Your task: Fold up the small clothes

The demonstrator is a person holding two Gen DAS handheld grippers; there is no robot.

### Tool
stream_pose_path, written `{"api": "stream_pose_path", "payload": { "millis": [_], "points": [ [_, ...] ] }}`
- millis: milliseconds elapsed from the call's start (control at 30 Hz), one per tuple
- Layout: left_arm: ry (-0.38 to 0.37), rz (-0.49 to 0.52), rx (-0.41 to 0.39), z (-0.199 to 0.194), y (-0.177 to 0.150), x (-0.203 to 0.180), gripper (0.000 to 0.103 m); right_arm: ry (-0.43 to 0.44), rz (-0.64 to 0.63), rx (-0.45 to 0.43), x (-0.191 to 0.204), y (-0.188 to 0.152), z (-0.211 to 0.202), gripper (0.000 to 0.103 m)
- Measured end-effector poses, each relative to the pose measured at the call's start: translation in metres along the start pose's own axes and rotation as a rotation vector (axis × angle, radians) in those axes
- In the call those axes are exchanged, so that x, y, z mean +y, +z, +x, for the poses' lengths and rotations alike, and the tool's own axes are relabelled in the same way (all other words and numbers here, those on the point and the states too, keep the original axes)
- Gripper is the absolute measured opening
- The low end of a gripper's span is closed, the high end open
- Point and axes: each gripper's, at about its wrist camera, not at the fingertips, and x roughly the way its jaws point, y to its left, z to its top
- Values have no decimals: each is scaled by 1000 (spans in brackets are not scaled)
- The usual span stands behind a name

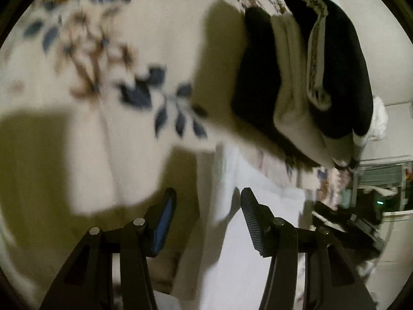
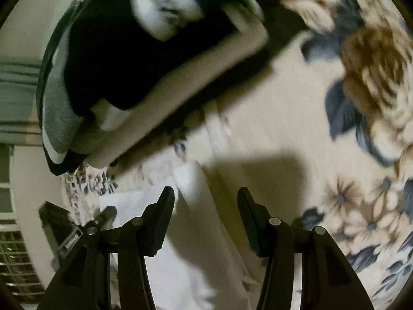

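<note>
Both claws hang above a cream floral bedspread (image 1: 85, 118) printed with blue leaves and brown flowers. The left claw (image 1: 207, 218) stands wide, nothing between its fingers, and beneath it lies a pale white garment (image 1: 247, 232), spread flat on the spread and running toward the camera. The right claw (image 2: 205, 217) is just as wide and grips nothing; the same white garment (image 2: 185, 245) lies under its left finger, with one edge lying between the fingers. Further off, near the edge of the bed, sits a stack of folded clothes (image 1: 304, 77): black pieces, a cream one between them, and a patterned white band on top. From the right wrist view the stack (image 2: 108, 59) also shows grey and white layers. Both views are blurred.
</note>
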Motion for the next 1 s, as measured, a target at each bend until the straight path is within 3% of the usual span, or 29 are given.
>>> {"api": "stream_pose_path", "payload": {
  "millis": [33, 67, 100, 133, 233, 400, 467, 533, 600, 733, 867, 1000],
  "points": [
    [-9, -1, -8, 2, 0, 1, 47, 24, 15, 12, -5, -2, 2, 52],
    [-16, 7, -30, 2, -1, 2, 38, 53, 31, 16, -7, -3, 5, 46],
    [-29, 17, -50, 1, -1, 2, 25, 65, 39, 17, -9, -3, 6, 22],
    [-34, 21, -54, 1, 1, 2, 12, 61, 39, 10, -10, -4, 4, 11],
    [-29, 5, -81, -3, 11, 9, 8, -3, 28, -68, -3, 0, -4, 2],
    [-21, 28, -36, -6, 13, 7, 10, -101, 25, -34, 13, -5, -5, 3],
    [-8, 43, -27, -23, 2, 9, 17, -98, 22, -24, 13, -11, -17, 6],
    [14, 48, -31, -42, -18, 10, 29, -83, 16, -15, 10, -23, -37, 27],
    [25, 52, -41, -59, -45, 10, 36, -76, 10, -16, 5, -40, -55, 36],
    [102, 64, -24, -66, -96, 9, 41, -82, 22, 19, -13, -84, -73, 37],
    [284, 74, 21, -49, -123, 27, 44, -120, 14, 53, -25, -118, -65, 37],
    [298, -49, -16, -74, -122, 57, 41, -151, 40, 56, -45, -135, -61, 37]
  ]
}}
